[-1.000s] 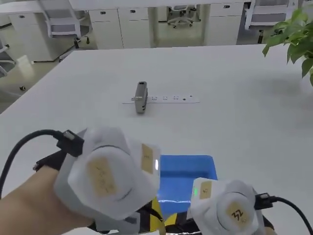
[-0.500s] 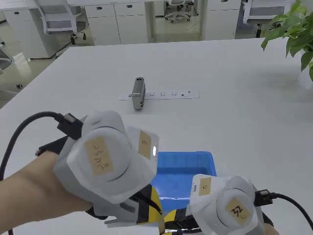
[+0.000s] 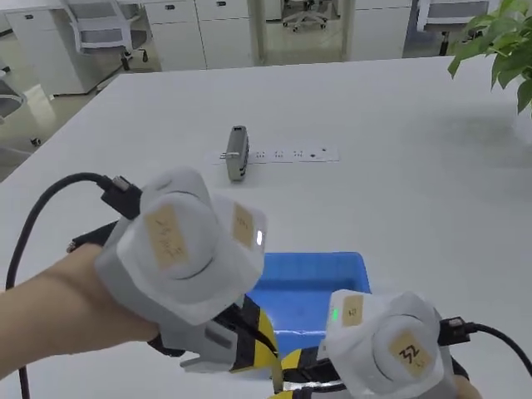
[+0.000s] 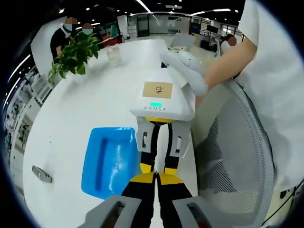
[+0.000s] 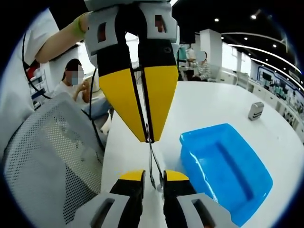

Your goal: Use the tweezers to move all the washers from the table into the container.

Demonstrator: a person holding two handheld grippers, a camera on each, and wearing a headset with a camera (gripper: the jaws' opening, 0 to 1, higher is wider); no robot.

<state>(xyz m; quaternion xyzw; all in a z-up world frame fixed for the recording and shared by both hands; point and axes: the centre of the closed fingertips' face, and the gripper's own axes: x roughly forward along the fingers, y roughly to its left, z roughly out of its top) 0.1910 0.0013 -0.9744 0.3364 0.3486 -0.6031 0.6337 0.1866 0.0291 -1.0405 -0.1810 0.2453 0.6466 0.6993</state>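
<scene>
The blue container (image 5: 227, 167) has a bare, glossy floor. The left gripper (image 5: 149, 138) and right gripper (image 5: 153, 177) each clamp 1 end of the thin metal tweezers (image 5: 151, 159).

Left gripper (image 5: 148, 135) and right gripper (image 5: 153, 176) faced each other, tips nearly touching. Left jaws pressed together on tweezers (image 5: 152, 159). Right jaws near-closed, slim gap between. Bare left forearm (image 3: 58, 320) extended behind left gripper.

Container (image 5: 223, 171) — glossy, slightly translucent blue plastic. Tweezers (image 5: 151, 159): thin, bright bare metal. Tabletop (image 3: 399, 166) — smooth white, with a faint sheen. Chair back (image 5: 47, 152): grey woven mesh cloth.
</scene>
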